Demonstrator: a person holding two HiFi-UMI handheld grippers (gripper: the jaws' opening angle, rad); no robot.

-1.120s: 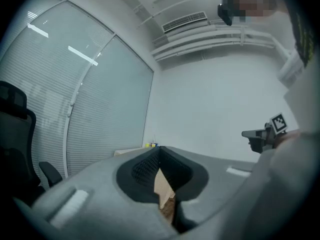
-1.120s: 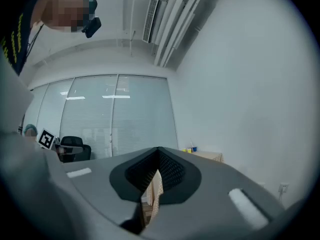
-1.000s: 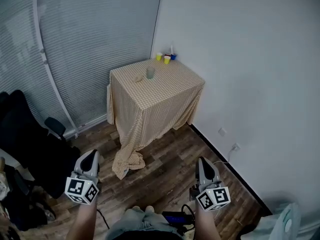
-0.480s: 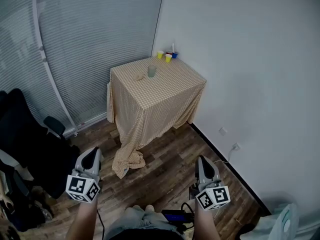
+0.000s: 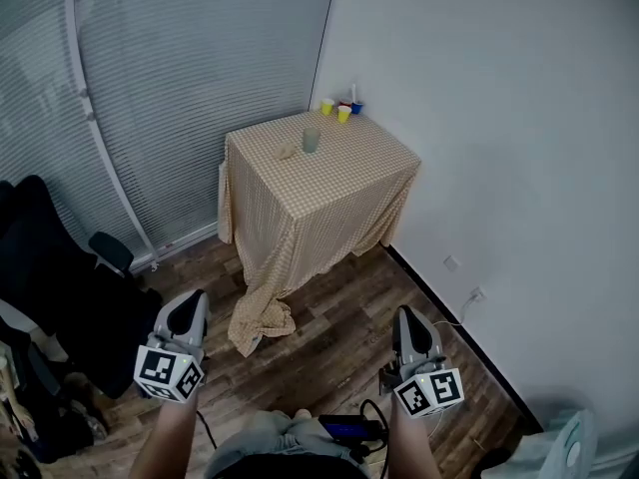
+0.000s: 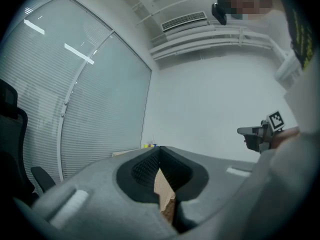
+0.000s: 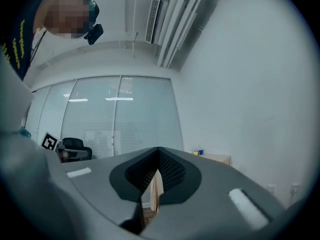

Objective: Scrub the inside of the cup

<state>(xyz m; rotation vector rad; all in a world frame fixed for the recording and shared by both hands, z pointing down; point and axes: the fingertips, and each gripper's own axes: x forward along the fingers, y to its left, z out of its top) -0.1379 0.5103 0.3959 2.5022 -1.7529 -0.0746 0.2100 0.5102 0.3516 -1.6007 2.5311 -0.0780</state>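
Left tongs and right tongs were closed, empty, well apart from the cup; pooled tablecloth might have snagged approaching feet.

Cloth-draped table in corner, wood floor, blinds.

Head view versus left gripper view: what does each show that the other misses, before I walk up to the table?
Head view only: the grey-green cup standing mid-table and the wall sockets. Left gripper view only: the left gripper with its jaws shut on nothing, and the ceiling air vent. Both: the cloth-covered table, the small coloured cups at its back corner, the blinds, the right gripper.
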